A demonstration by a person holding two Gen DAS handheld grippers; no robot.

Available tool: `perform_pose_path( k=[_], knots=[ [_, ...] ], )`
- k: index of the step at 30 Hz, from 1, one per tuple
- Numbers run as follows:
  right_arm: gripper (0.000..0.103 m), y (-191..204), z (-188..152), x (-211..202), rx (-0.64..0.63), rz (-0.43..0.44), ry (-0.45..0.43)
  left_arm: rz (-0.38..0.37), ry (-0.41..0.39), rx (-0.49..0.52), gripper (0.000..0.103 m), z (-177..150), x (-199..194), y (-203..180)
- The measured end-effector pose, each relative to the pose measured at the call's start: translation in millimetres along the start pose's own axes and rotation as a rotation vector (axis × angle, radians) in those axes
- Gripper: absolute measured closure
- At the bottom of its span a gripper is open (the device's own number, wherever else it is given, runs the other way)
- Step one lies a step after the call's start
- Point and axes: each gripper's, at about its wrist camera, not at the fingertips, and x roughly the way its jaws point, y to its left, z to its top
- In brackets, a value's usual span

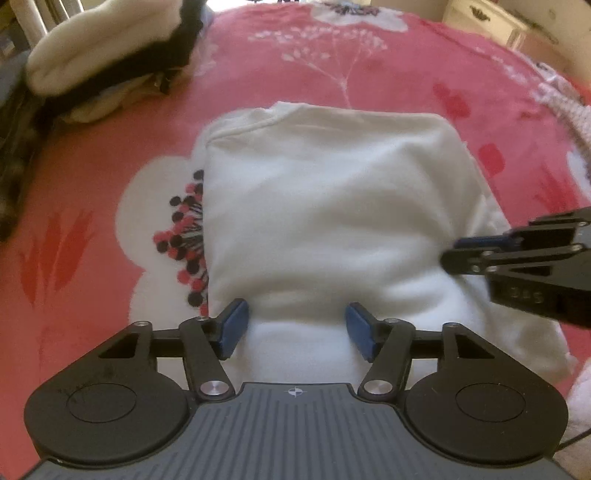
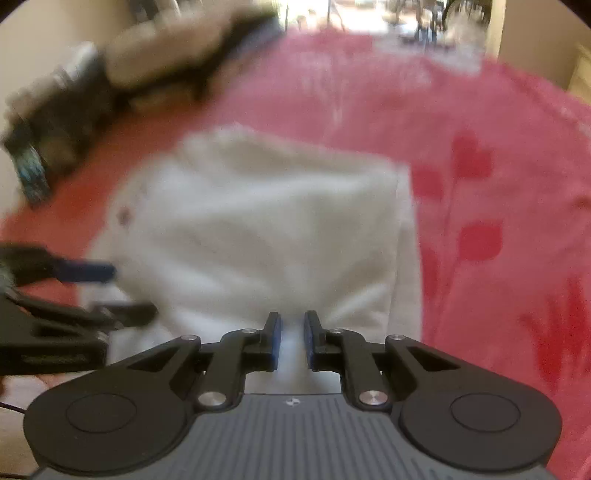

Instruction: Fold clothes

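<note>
- Left wrist view: the left tool point(image 1: 295, 328) points steeply down at the near edge of a folded white garment point(image 1: 332, 206), its blue pads point(image 1: 232, 328) spread wide, white cloth lying between them with neither pad visibly pressing on it.
- The right tool point(image 1: 452, 253) enters this view at 3 o'clock, its tips over the garment's right edge.
- Right wrist view: the right tool point(image 2: 292, 339) has its pads drawn close, a narrow strip of white fabric showing in the gap; whether the pads actually pinch that cloth cannot be told through the motion blur.
- The left tool point(image 2: 125, 291) appears here at 9 o'clock, jaws apart, at the garment's point(image 2: 266, 221) left edge.
- The garment lies folded into a rough rectangle at the centre of a pink floral blanket point(image 1: 424, 66), partly covering a large white flower print point(image 1: 162, 206) at 9 o'clock.
- A heap of cream and black clothes point(image 1: 103, 62) sits at 10 to 11 o'clock, well apart from the garment.
- Pale furniture point(image 1: 491, 22) stands beyond the blanket at 1 o'clock.
</note>
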Motion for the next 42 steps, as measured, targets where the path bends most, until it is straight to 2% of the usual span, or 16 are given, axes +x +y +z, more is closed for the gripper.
perform_pose_path(
  k=[4, 18, 42],
  knots=[
    [0.090, -2, 8, 3, 0.035, 0.000, 0.021, -0.008, -0.008, 0.003, 0.032, -3, 0, -1],
    [0.088, -17, 14, 7, 0.175, 0.048, 0.072, -0.009, -0.002, -0.036, 0.029, -1, 0, -1],
    [0.088, -16, 14, 8, 0.142, 0.055, 0.077, 0.004, 0.011, -0.027, 0.027, 1, 4, -4]
  ],
)
